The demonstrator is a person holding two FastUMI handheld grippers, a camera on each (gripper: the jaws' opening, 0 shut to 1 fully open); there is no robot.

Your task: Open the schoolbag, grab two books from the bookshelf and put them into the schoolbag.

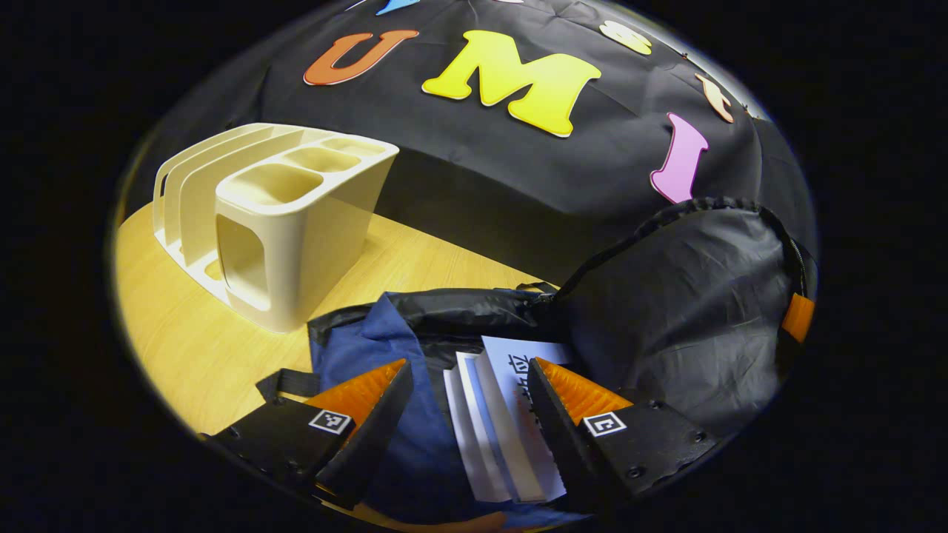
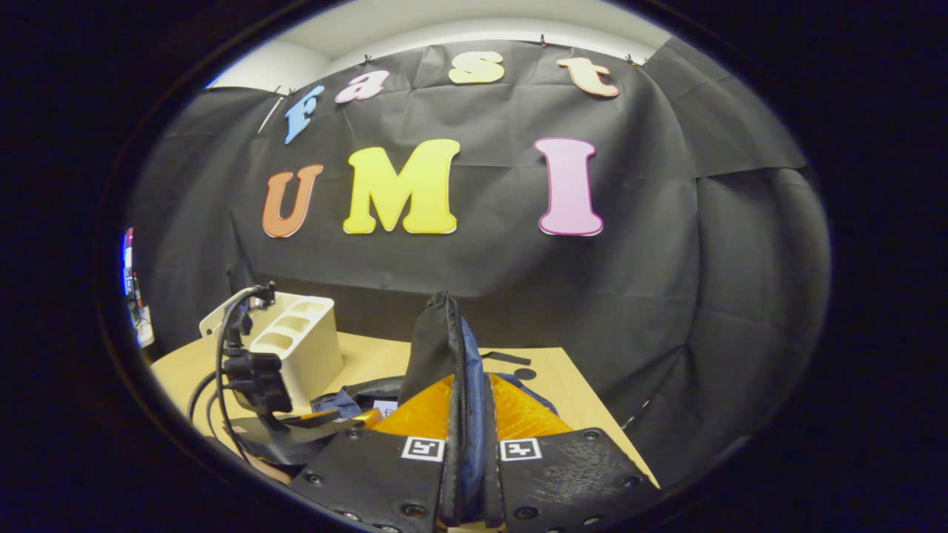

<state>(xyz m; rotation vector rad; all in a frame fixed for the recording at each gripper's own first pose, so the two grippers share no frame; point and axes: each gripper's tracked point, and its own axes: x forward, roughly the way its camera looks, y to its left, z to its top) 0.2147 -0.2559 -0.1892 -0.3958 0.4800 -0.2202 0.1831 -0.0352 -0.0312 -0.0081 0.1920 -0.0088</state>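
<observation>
Spread wide over the open schoolbag (image 1: 415, 444), left gripper (image 1: 471, 403) with books (image 1: 503, 422) already inside between its fingers, long axis running near to far (bookshelf (image 1: 274, 222) standing far left), right gripper (image 2: 468, 444) pinching the lifted flap (image 2: 441, 348).

A staged recording booth rather than a lived-in room. Ahead of both grippers a creased black cloth backdrop (image 2: 666, 244) is clipped up as the wall, with a pale plain wall (image 2: 415, 26) showing above its top edge. Below it stands a light wood-grain tabletop (image 1: 192, 348) bearing a cream plastic desk organiser with slots (image 1: 281, 222). Black cables (image 2: 222, 370) trail at the right gripper view's lower left.
</observation>
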